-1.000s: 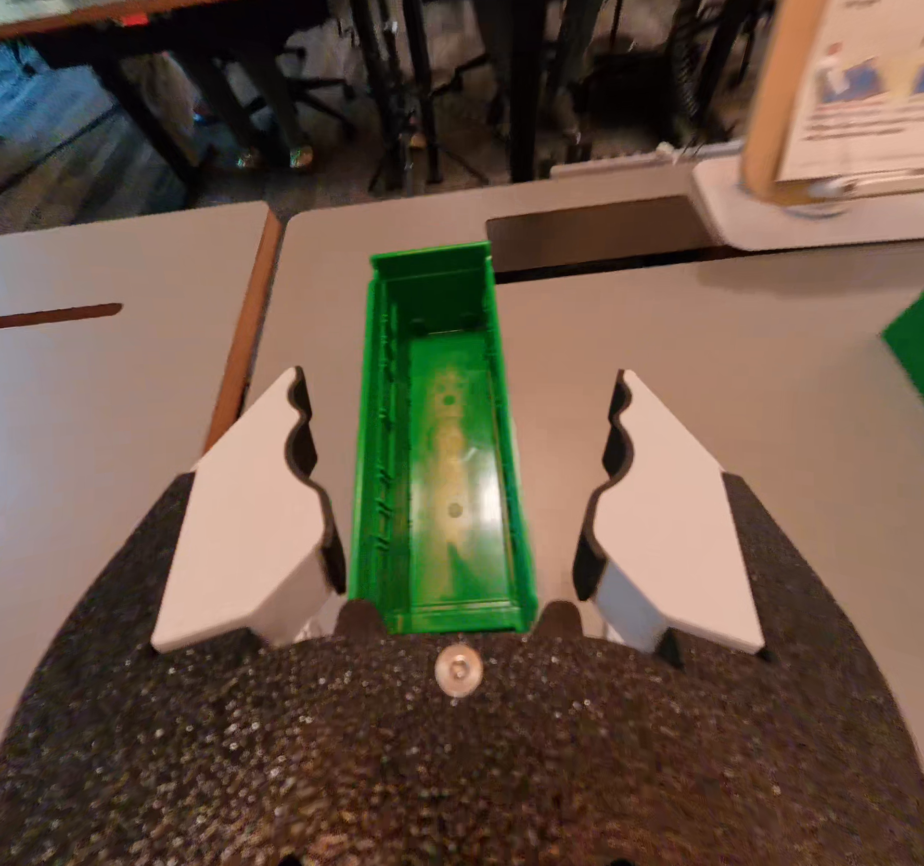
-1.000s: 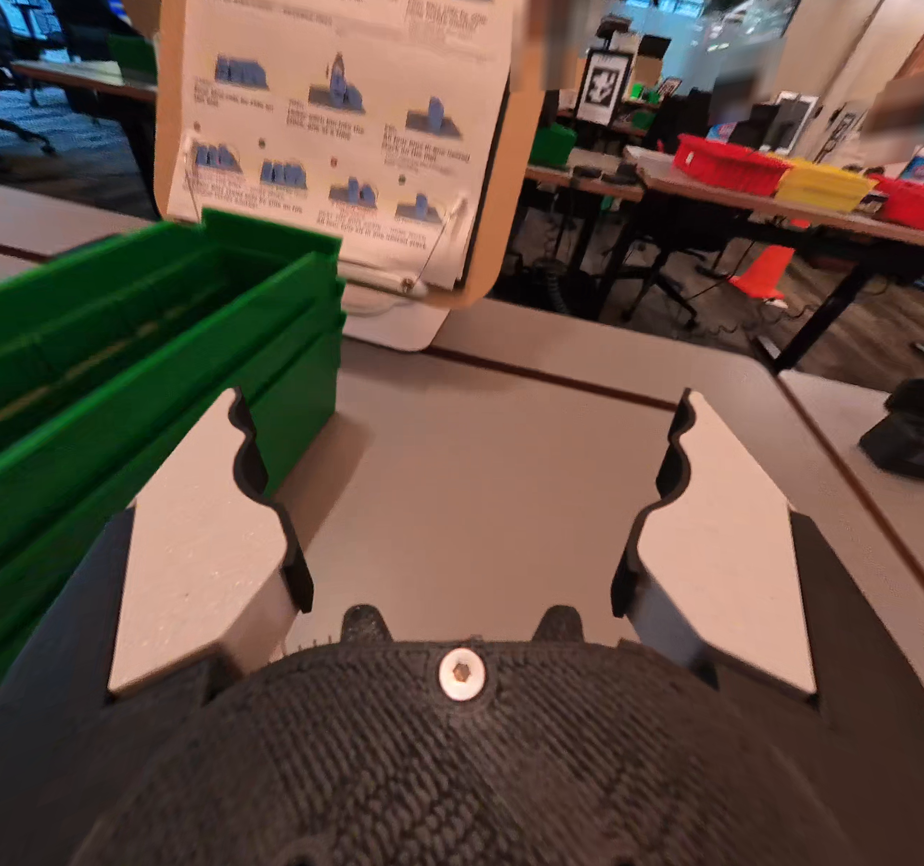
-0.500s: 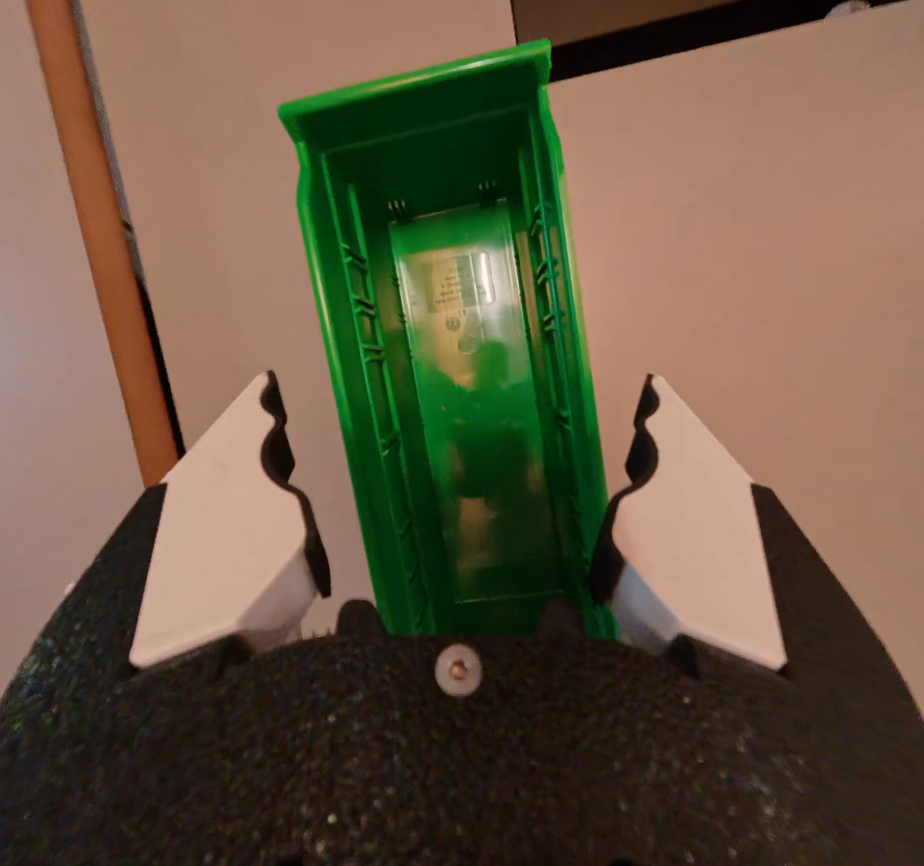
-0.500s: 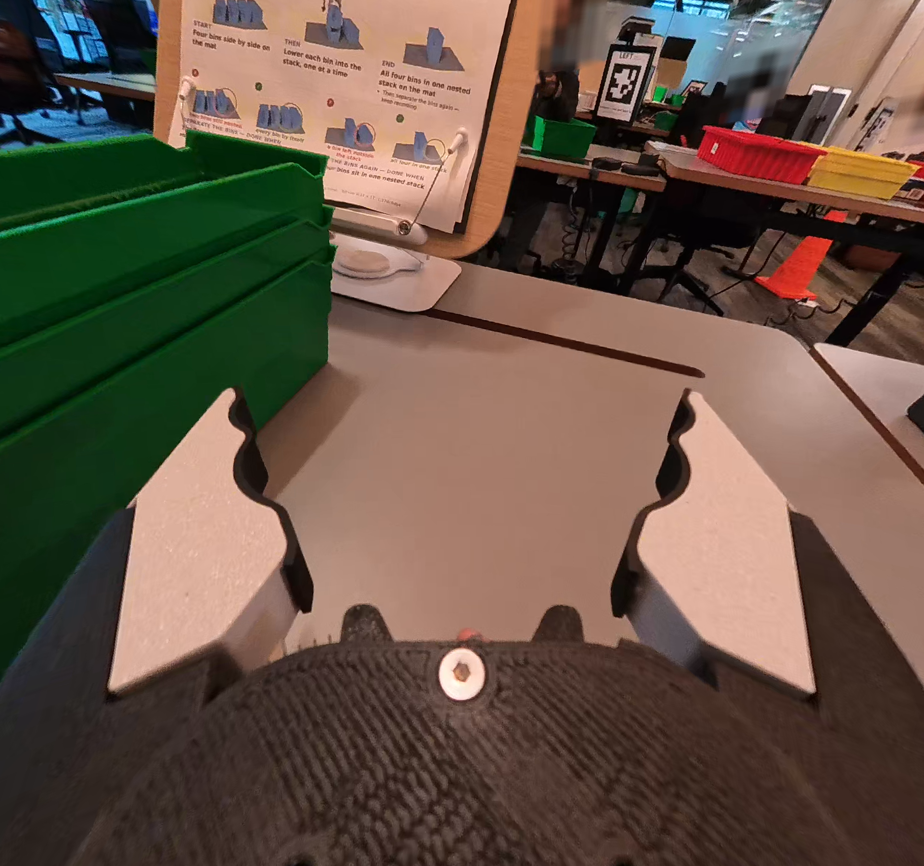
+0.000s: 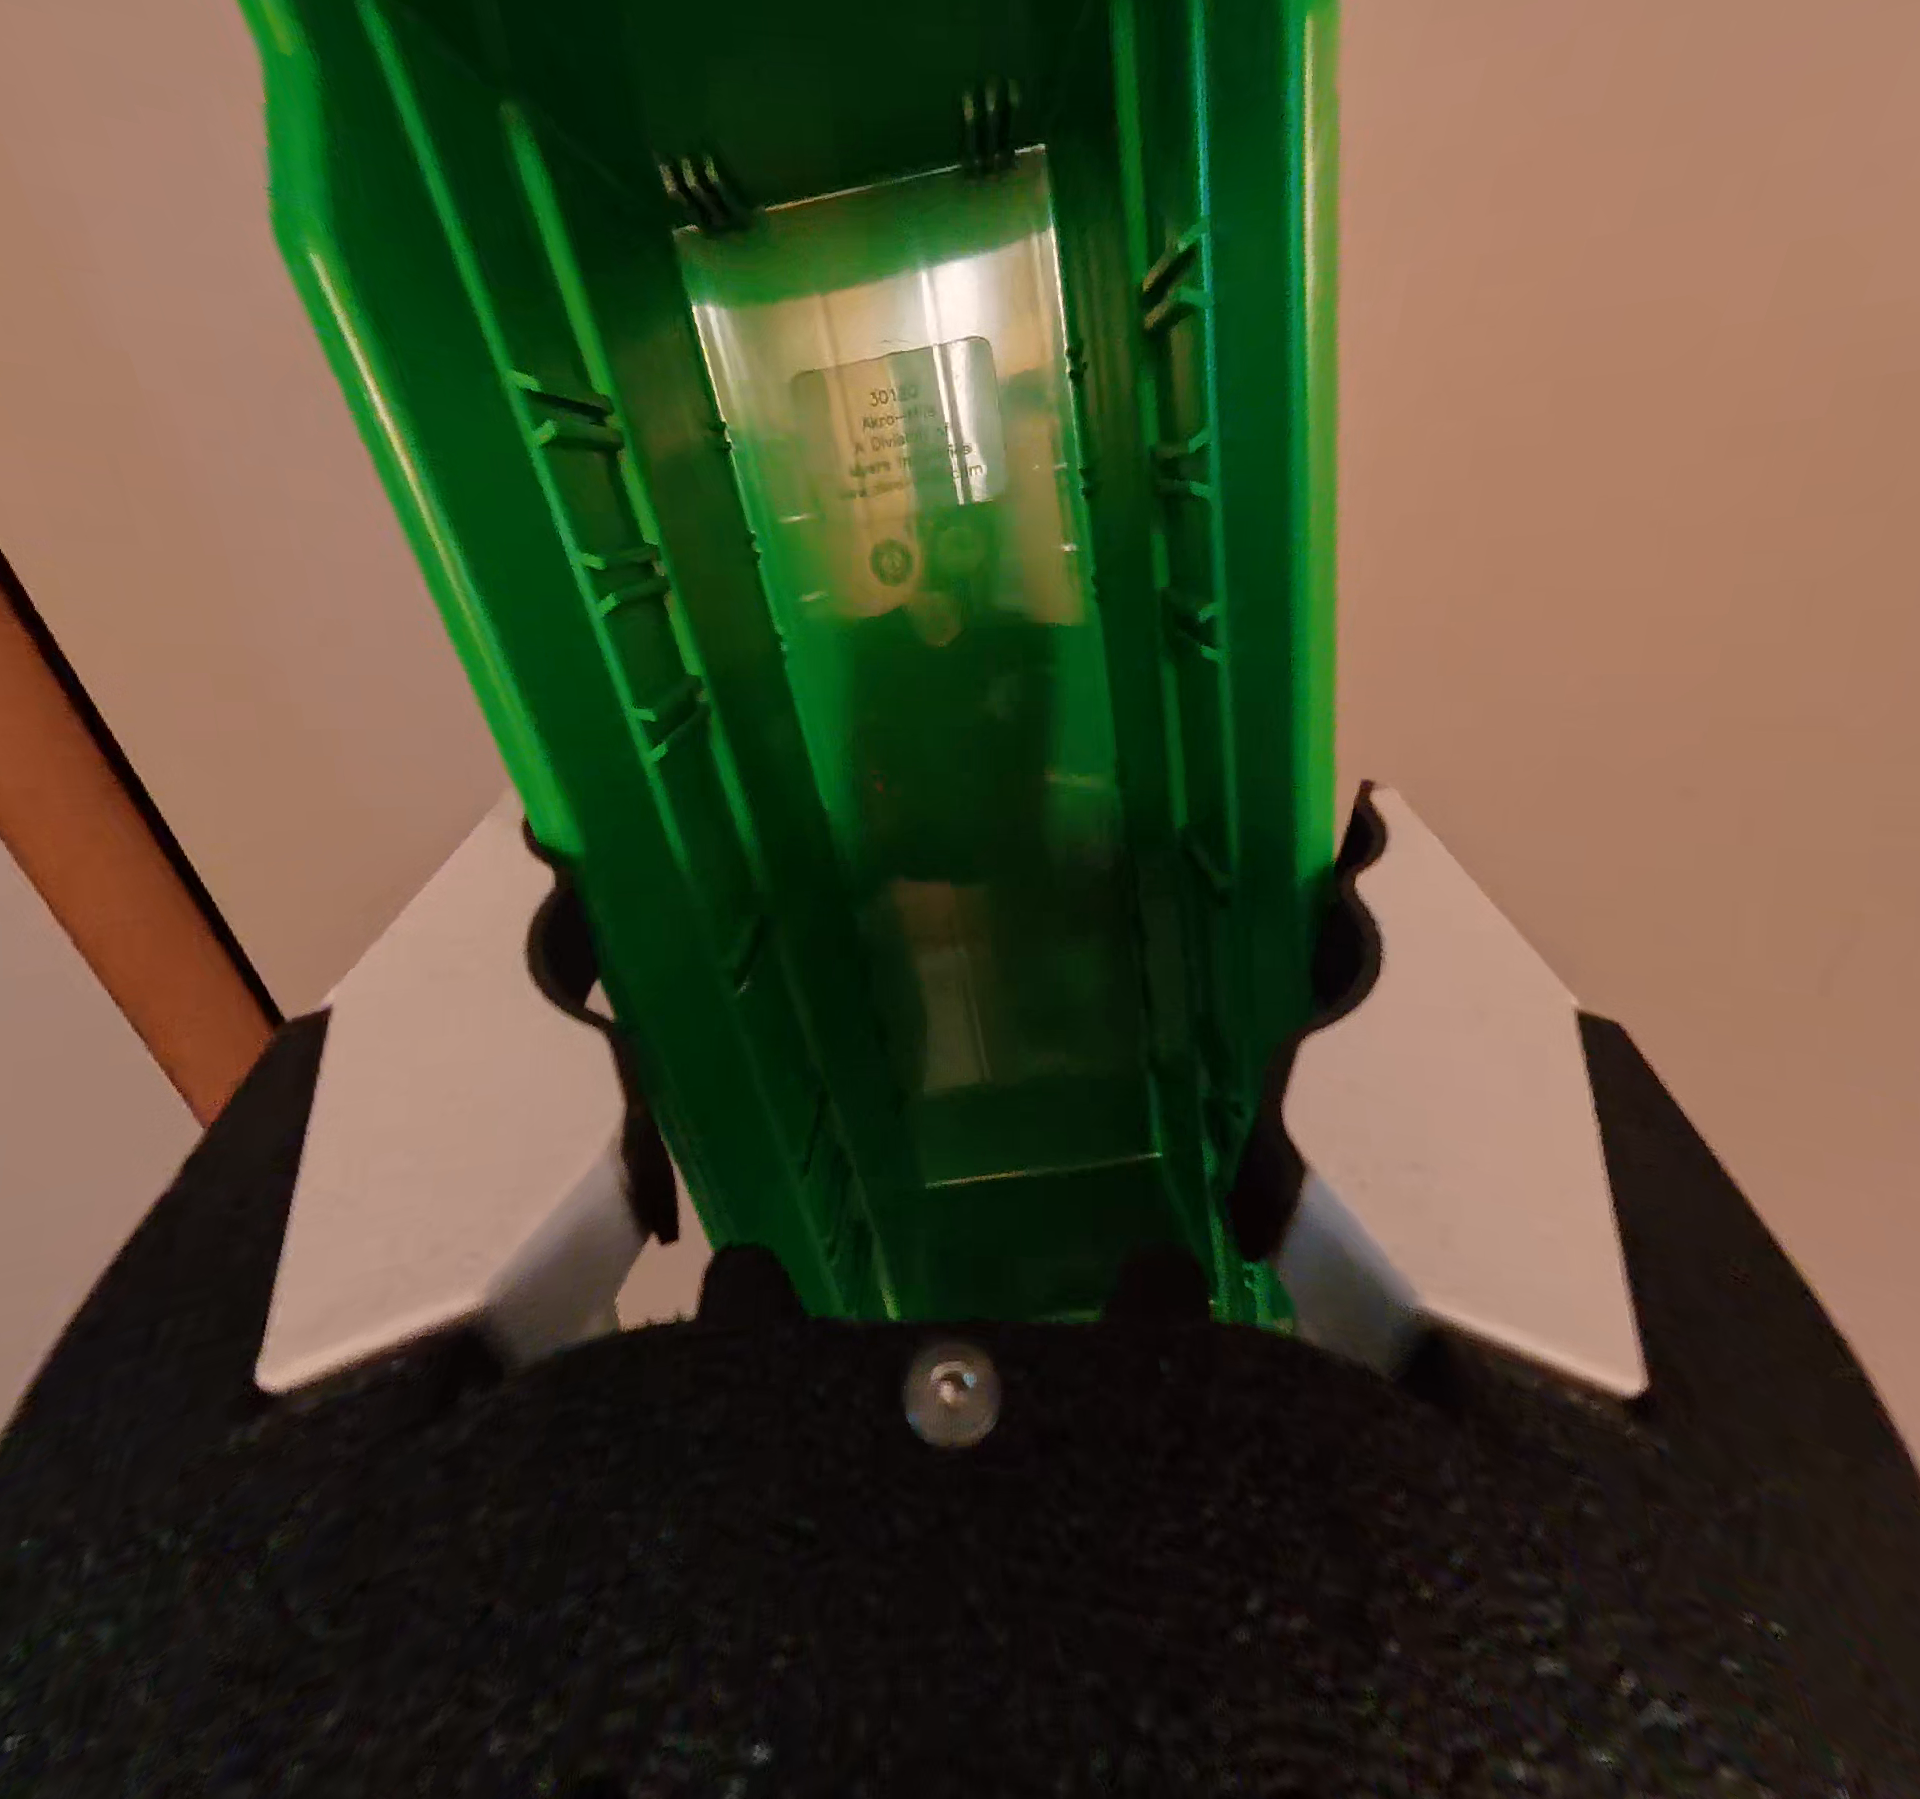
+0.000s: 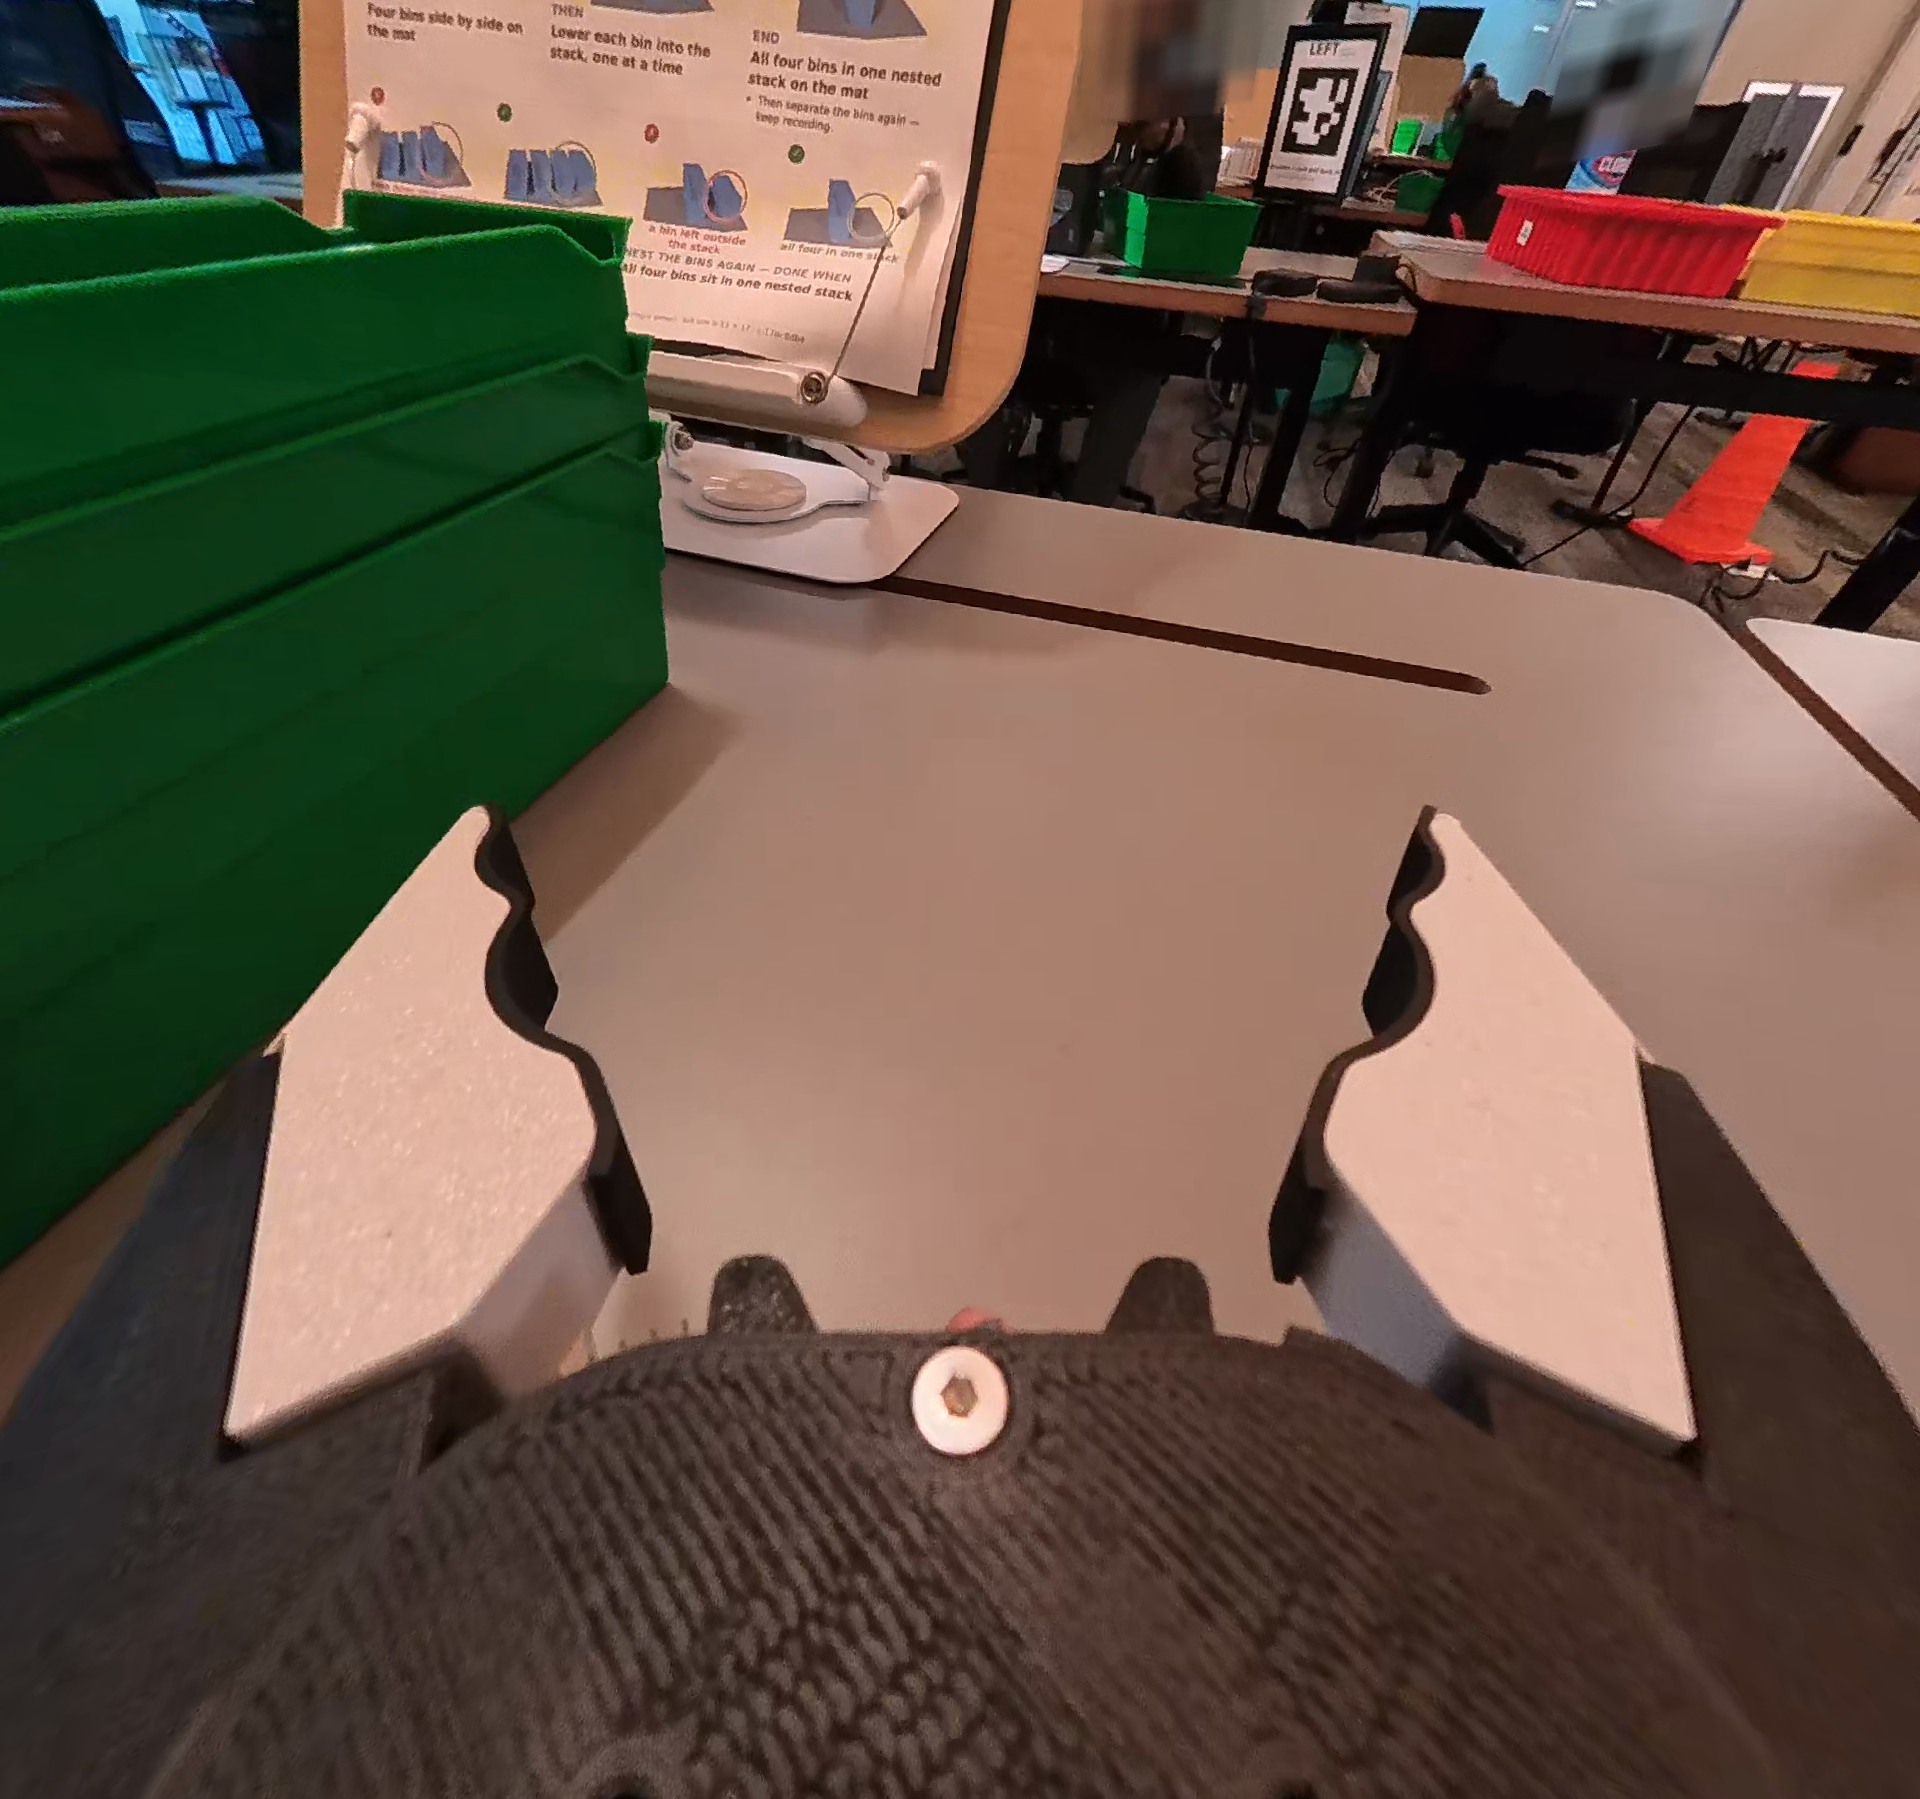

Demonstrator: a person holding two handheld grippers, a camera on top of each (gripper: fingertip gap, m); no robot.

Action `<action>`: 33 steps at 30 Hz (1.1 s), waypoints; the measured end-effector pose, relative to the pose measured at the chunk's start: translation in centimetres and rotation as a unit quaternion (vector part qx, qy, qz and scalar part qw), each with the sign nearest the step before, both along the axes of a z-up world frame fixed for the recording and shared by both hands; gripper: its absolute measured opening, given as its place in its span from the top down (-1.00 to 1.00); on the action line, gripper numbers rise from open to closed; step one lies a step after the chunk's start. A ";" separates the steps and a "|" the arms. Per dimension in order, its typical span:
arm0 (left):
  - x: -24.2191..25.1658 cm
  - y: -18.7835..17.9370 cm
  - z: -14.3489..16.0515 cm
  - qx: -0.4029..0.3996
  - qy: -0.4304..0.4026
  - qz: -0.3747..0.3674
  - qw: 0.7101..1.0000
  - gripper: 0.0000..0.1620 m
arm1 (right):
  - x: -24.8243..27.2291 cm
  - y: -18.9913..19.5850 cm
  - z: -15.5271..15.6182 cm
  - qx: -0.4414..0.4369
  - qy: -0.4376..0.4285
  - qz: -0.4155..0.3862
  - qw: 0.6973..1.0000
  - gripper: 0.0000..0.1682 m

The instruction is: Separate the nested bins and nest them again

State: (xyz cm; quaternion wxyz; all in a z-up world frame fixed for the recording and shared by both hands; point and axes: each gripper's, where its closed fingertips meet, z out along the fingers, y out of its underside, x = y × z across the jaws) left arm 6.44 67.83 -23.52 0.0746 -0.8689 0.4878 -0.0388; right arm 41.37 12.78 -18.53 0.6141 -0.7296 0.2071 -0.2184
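A long narrow green bin [image 5: 582,399] fills the left wrist view, seen from above into its open top. My left gripper [image 5: 945,908] straddles its near end, and both black pads press on its outer side walls, so it is shut on the bin. In the right wrist view a stack of nested green bins [image 6: 312,523] stands on the grey table [image 6: 1039,814] at the left. My right gripper [image 6: 961,918] is open and empty, just right of that stack, with its left finger [image 6: 416,1105] close to the stack's side.
A wooden board with an instruction sheet [image 6: 665,108] stands on a white base [image 6: 821,523] behind the stack. A dark slot [image 6: 1195,627] runs across the table. A table seam with a brown edge [image 5: 104,814] shows at left. Other tables hold red [image 6: 1621,237] and yellow bins [image 6: 1839,258].
My left gripper has come down over the single green bin and closed from wide open onto its side walls. My right gripper has stayed open and drifted back slightly from the stack.
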 end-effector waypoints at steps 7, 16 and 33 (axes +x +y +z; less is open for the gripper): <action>-0.3 0.0 0.4 0.000 -0.005 0.041 0.999 -0.45 | -0.6 -0.2 0.1 0.021 0.010 0.013 1.000 -0.87; -0.8 -1.7 1.4 0.016 0.033 0.074 0.997 -0.23 | -0.7 -0.2 1.2 0.021 0.002 0.022 1.000 -0.84; 10.7 -16.1 18.7 0.003 -0.064 0.048 0.997 -0.18 | -0.4 -2.7 4.2 0.060 -0.004 0.017 0.998 -0.81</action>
